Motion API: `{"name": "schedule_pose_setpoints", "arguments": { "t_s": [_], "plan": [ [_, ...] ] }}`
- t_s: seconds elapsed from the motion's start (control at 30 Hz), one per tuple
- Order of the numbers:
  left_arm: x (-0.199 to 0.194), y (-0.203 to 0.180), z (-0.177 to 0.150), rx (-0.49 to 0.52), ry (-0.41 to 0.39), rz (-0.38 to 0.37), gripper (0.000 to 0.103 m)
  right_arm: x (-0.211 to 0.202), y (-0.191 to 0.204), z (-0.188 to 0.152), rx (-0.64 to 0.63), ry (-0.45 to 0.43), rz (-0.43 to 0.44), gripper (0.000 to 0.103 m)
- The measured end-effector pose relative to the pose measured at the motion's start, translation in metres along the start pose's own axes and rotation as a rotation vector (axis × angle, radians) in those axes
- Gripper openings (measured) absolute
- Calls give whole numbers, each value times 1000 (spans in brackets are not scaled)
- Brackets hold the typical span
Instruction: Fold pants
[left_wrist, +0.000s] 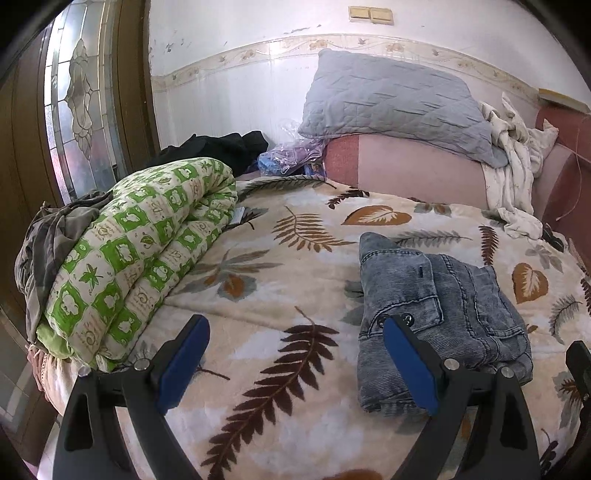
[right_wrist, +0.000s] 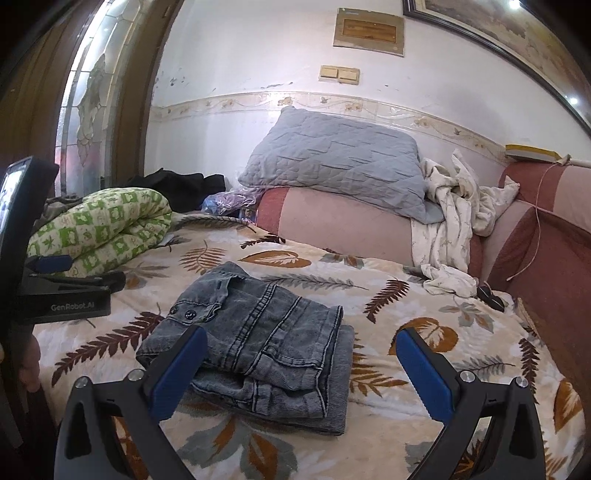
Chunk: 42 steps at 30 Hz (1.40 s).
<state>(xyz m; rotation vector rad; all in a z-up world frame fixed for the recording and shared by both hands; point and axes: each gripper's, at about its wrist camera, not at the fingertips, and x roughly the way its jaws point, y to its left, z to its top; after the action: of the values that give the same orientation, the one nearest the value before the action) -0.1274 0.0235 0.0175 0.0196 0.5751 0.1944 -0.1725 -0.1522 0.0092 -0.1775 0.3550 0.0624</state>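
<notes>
We log: grey denim pants (right_wrist: 258, 339), folded, flat on leaf-print bed blanket (right_wrist: 388, 295), near centre. Left gripper (left_wrist: 295, 365) fingers spread, empty. Right gripper (right_wrist: 301, 373) fingers spread, empty. Green quilt (left_wrist: 140, 251) far left.

White wall (right_wrist: 258, 55), leaf-print bed (right_wrist: 388, 266) — stained-glass door (left_wrist: 77, 110) left

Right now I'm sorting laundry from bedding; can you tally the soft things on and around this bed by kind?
Folded jeans: 1
Pillow: 1
Rolled green quilt: 1
Leaf-print blanket: 1
Loose white cloth: 1
Dark clothing heap: 1
Total: 6
</notes>
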Motion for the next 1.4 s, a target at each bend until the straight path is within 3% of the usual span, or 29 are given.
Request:
{"name": "schedule_pose_setpoints", "arguments": {
  "t_s": [1.4],
  "plan": [
    [8, -7, -5, 19, 42, -50, 95, 17, 1, 2, 68, 39, 59, 103]
  ]
}}
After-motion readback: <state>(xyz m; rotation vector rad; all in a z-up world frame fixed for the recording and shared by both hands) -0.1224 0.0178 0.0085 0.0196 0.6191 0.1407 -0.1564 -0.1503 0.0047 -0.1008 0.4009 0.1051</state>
